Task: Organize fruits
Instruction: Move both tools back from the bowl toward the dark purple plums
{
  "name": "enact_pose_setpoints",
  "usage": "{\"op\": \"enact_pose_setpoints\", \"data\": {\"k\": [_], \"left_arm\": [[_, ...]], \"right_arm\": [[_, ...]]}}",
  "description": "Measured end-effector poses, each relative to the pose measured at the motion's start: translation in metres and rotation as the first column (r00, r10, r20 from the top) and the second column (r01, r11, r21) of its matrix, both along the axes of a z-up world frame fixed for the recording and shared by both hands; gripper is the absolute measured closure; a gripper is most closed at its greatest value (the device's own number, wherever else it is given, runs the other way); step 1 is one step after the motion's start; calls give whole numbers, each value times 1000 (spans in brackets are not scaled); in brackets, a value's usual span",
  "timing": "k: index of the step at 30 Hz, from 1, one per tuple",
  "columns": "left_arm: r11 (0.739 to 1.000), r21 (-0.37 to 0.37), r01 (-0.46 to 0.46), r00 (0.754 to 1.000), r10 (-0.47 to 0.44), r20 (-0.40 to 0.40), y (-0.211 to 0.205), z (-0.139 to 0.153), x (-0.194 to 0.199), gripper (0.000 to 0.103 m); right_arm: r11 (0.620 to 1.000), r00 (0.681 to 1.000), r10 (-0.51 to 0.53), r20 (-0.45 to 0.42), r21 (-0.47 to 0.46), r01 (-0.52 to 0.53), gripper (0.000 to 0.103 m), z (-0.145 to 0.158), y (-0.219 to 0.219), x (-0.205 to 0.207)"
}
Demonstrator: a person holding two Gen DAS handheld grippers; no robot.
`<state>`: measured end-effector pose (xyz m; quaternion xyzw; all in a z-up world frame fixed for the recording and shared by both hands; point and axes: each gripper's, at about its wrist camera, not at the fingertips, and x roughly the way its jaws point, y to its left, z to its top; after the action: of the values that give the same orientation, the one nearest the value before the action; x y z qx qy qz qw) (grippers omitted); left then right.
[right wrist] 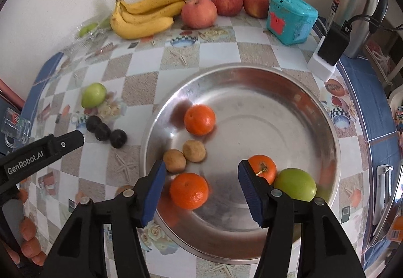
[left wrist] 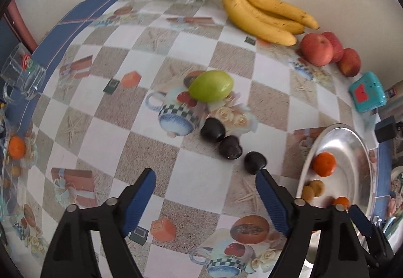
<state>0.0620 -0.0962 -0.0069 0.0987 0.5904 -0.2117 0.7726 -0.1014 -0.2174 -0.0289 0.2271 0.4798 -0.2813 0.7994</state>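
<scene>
Over the steel basin point(right wrist: 252, 81), the right gripper point(right wrist: 201, 192) hangs spread and empty above tangerines point(right wrist: 189, 191) (one green fruit point(right wrist: 296, 184) alongside); left gripper point(left wrist: 205, 184), also released, faces three dark plums point(left wrist: 229, 147).

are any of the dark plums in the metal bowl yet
No, all three dark plums lie on the tablecloth left of the metal bowl, which holds oranges, a green fruit and two small brown fruits.

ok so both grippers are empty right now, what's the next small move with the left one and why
Probably ease the left gripper forward and a little to its right, so its open jaws straddle the nearest dark plum. That plum lies on the tablecloth just off the right fingertip, outside the metal bowl, which already holds oranges and a green fruit. The right gripper hangs open over the bowl.
</scene>
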Motion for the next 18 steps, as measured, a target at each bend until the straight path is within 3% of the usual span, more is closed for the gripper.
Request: {"op": "enact_pose_setpoints", "data": {"k": [2,6,9,18], "left_arm": [[1000,-1,-12,1000,12,-5,2,-3,1,10],[1000,-2,-23,1000,23,5,4,-4,2,2],[1000,7,-23,1000,23,19,4,-3,3,0],[1000,27,-2,996,0,84,2,6,2,0]], "right_arm": [[1000,1000,-1,-11,-8,1,32,-3,-1,0],[1000,1000,-1,-21,-20,0,30,-5,0,1],[1000,1000,-3,-21,-27,3,22,-6,0,1],[999,1000,4,-3,-53,-4,13,-4,2,2]]}}
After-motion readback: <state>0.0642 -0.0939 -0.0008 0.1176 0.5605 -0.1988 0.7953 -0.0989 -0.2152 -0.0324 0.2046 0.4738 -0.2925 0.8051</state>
